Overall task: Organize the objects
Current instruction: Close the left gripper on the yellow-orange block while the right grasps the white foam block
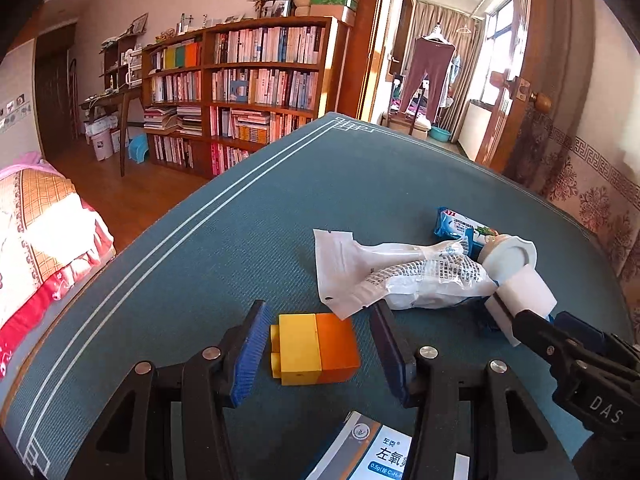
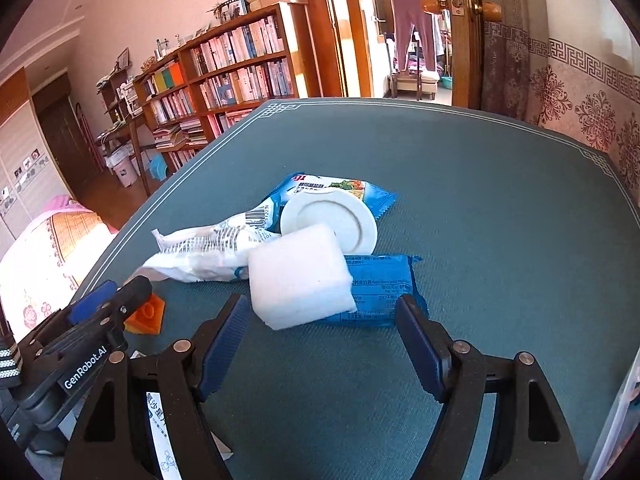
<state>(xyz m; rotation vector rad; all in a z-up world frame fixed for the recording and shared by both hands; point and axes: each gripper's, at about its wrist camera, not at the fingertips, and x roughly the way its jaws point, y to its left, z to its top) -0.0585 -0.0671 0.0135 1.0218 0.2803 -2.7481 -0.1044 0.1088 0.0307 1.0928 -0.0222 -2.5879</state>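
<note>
left tool (image 1: 316, 354) wide, straddling yellow-orange block (image 1: 316, 348), pads apart from it | block's long axis crosswise between jaws | right tool (image 2: 320, 344) wide, empty, white sponge (image 2: 300, 276) just ahead

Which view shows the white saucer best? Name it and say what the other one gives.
The right wrist view: the white saucer shows its whole round underside there, leaning on the snack packets behind the white foam block. In the left wrist view the saucer appears only edge-on at the far right, partly hidden by the white plastic bag.
</note>
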